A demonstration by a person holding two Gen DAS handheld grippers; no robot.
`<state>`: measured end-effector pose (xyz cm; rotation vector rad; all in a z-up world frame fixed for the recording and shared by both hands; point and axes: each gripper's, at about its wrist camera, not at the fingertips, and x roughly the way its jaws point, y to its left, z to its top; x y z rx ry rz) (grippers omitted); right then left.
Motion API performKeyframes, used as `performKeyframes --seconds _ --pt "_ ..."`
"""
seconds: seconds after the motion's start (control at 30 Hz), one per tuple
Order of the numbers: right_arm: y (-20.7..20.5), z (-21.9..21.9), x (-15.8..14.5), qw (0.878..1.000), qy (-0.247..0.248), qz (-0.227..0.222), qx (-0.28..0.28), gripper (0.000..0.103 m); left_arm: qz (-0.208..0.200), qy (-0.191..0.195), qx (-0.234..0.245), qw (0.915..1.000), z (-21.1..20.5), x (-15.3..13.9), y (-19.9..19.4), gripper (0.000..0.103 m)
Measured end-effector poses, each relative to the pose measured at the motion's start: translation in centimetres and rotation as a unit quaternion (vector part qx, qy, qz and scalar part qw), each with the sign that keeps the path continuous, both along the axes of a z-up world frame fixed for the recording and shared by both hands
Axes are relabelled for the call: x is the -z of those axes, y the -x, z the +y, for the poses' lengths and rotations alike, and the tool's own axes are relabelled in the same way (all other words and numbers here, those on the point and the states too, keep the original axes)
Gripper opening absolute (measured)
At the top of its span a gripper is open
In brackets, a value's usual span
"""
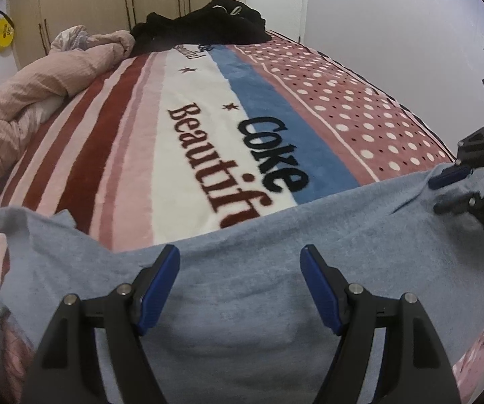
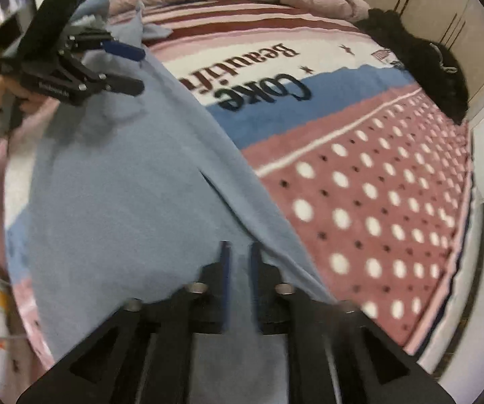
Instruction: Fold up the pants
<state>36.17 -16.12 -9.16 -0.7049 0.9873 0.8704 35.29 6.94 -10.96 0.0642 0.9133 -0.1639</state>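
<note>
The light blue pants [image 1: 242, 286] lay spread across the near edge of the patterned blanket [image 1: 181, 107], filling the six o'clock part of the left wrist view. The left gripper [image 1: 240, 289] hovered over the cloth with its jaws wide apart, holding nothing. At three o'clock, the right gripper [image 1: 450, 188] pinched the pants' edge; its own view showed the jaws nearly closed on the fabric. A black garment [image 1: 208, 23] sat at twelve o'clock.
</note>
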Motion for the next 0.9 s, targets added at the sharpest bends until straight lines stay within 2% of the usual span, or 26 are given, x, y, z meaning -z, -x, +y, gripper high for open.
performKeyframes --seconds 0.07,0.17,0.2,0.33,0.37,0.4,0.5,0.57,0.6,0.67,0.77,0.87,0.9 --pt "0.2 1.8 0.3 1.000 -0.019 0.015 -0.017 0.022 0.003 0.008 -0.002 1.0000 0.8 0.0 0.2 0.071" --pt "0.4 5.0 1.0 0.997 -0.042 0.033 -0.053 0.030 0.009 0.005 -0.002 0.9999 1.6 0.3 0.7 0.071" --pt "0.6 6.2 1.3 0.996 -0.041 0.032 -0.067 0.035 0.011 0.005 -0.001 0.9999 1.7 0.4 1.0 0.071" --pt "-0.2 9.6 2.6 0.995 -0.027 0.034 -0.090 0.037 0.014 0.017 0.010 0.9997 2.4 0.7 2.1 0.071" --pt "-0.7 10.2 3.0 0.995 -0.024 0.042 -0.090 0.042 0.014 0.020 0.012 0.9996 2.5 0.7 2.3 0.071" --pt "-1.0 10.7 3.4 0.995 -0.021 0.048 -0.090 0.045 0.013 0.023 0.012 0.9996 2.5 0.8 2.6 0.071" --pt "-1.2 11.1 3.8 0.993 -0.018 0.067 -0.096 0.049 0.012 0.035 0.018 0.9992 2.7 1.0 3.6 0.071" --pt "-0.9 10.8 3.6 0.989 -0.021 0.093 -0.110 0.045 0.011 0.037 0.022 0.9990 2.6 1.2 4.2 0.072" --pt "-0.6 10.7 3.5 0.987 -0.019 0.103 -0.120 0.038 0.011 0.035 0.024 0.9990 2.6 1.3 4.4 0.072" --pt "0.0 10.7 3.6 0.983 -0.012 0.124 -0.136 0.030 0.011 0.028 0.025 0.9992 2.4 1.5 4.8 0.072" --pt "-0.2 10.7 3.6 0.978 -0.011 0.146 -0.147 0.025 0.011 0.023 0.025 0.9994 2.4 1.7 5.0 0.072" --pt "-1.0 11.6 4.2 0.979 0.000 0.145 -0.142 0.025 0.011 0.021 0.026 0.9994 2.4 1.8 5.0 0.072" --pt "-1.0 11.9 4.3 0.979 -0.001 0.148 -0.143 0.028 0.011 0.021 0.026 0.9994 2.4 1.8 5.0 0.072"
